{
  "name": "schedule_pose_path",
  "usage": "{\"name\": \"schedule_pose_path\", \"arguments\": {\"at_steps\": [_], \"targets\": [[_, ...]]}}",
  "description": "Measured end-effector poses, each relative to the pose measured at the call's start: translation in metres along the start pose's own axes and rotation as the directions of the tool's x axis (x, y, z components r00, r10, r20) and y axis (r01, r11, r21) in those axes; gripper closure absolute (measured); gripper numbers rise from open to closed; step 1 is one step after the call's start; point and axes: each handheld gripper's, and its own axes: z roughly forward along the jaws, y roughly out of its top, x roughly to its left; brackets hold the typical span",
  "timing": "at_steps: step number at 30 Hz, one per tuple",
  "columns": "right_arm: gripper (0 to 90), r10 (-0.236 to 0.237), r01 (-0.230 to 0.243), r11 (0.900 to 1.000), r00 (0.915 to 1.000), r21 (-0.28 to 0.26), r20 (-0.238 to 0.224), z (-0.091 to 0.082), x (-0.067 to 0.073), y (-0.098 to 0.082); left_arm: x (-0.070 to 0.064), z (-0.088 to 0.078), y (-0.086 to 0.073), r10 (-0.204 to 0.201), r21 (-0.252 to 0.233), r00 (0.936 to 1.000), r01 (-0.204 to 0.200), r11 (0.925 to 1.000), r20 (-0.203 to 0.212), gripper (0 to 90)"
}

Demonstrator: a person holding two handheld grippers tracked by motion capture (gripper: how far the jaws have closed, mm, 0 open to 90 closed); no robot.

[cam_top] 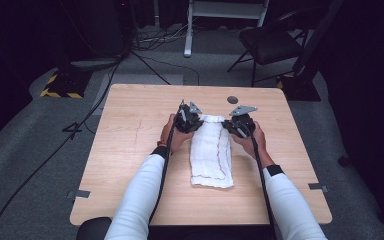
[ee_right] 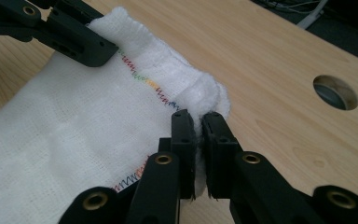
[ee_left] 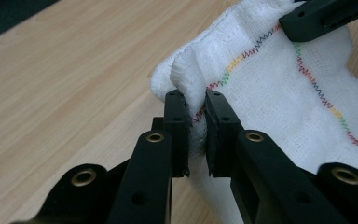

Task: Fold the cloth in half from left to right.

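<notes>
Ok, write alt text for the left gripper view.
The left gripper pinches a corner of a white cloth with a rainbow zigzag seam, its black jaws shut on the fabric. The right gripper grips the cloth's other corner farther off, above a light wooden table.

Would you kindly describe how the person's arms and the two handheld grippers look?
The left gripper and right gripper are black, each topped by a grey three-cornered plate. Up close, the flat black fingers show small holes, and brass-coloured rivets sit at the arm joints. A black cable trails from each. The person wears long white sleeves and dark wristbands.
</notes>
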Motion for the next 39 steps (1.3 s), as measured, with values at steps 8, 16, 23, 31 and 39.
{"name": "schedule_pose_path", "arguments": {"at_steps": [8, 16, 23, 31, 39], "targets": [[84.3, -0.021, 0.021, 0.999, 0.9998, -0.045, 0.005, -0.014, 0.000, 0.012, 0.003, -0.013, 0.007, 0.018, -0.026, 0.9998, -0.018, 0.9995, 0.005, 80.2], [84.4, -0.044, 0.045, 0.996, 0.9990, -0.071, 0.008, -0.023, 0.003, 0.018, 0.004, -0.025, 0.012, 0.029, -0.051, 0.9996, -0.028, 0.9983, 0.004, 79.5], [84.5, -0.055, 0.058, 0.994, 0.9980, -0.094, 0.033, -0.029, 0.002, 0.025, 0.005, -0.027, 0.017, 0.035, -0.072, 0.9994, -0.035, 0.9968, -0.003, 80.0], [84.5, -0.052, 0.054, 0.993, 0.9985, -0.109, 0.015, -0.035, 0.002, 0.022, -0.001, -0.035, 0.016, 0.070, -0.074, 0.9972, -0.068, 0.9949, 0.027, 79.5], [84.5, -0.073, 0.069, 0.990, 0.9971, -0.127, -0.024, -0.046, 0.009, 0.016, -0.005, -0.049, 0.005, 0.094, -0.092, 0.9939, -0.088, 0.9918, 0.058, 77.2]]}}
